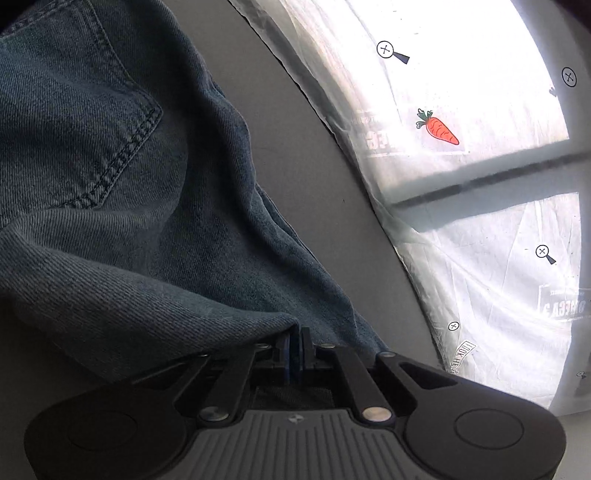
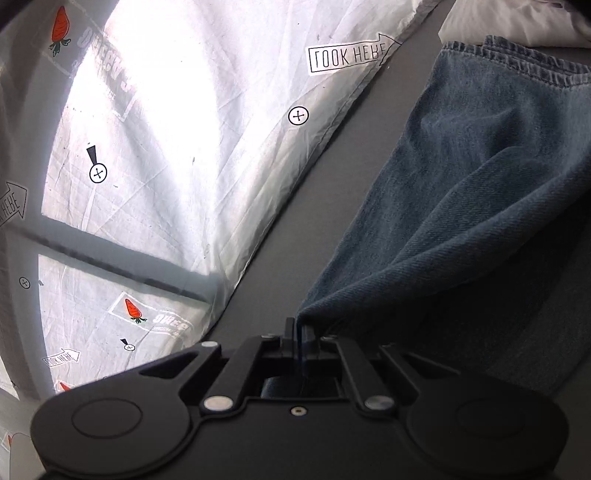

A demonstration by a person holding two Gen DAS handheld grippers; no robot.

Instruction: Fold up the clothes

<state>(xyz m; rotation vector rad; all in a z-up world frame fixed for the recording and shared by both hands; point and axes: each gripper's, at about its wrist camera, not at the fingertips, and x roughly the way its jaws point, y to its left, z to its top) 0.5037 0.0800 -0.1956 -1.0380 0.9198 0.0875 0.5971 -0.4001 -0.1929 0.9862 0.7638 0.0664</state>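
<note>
**Two Grippers Pinching One Pair of Jeans**

One pair of jeans (image 1: 122,206) is lying across a grey tabletop (image 1: 295,147), and two grippers are gripping it. The left gripper (image 1: 295,341) is clamping a fold of the denim between its pressed-together fingers, next to a back pocket (image 1: 92,122) outlined in double stitching. The right gripper (image 2: 300,332) is pinching a raised edge of a trouser leg, its fingers closed tight on the cloth, so the fabric is rising into a ridge from the table. The hemmed leg end (image 2: 517,59) is lying flat farther out.

The denim is showing a coarse diagonal twill weave in dark blue, fading paler toward the hem. Beside the jeans, one creased white printed sheet (image 2: 207,155) is covering the rest of the surface (its edge is running alongside the leg without touching it). In the right wrist view it is bearing three whole orange carrots and three "LOOK HERE" arrows, plus several crossed circles. A white cloth (image 2: 517,22) is lying beyond the hem.
</note>
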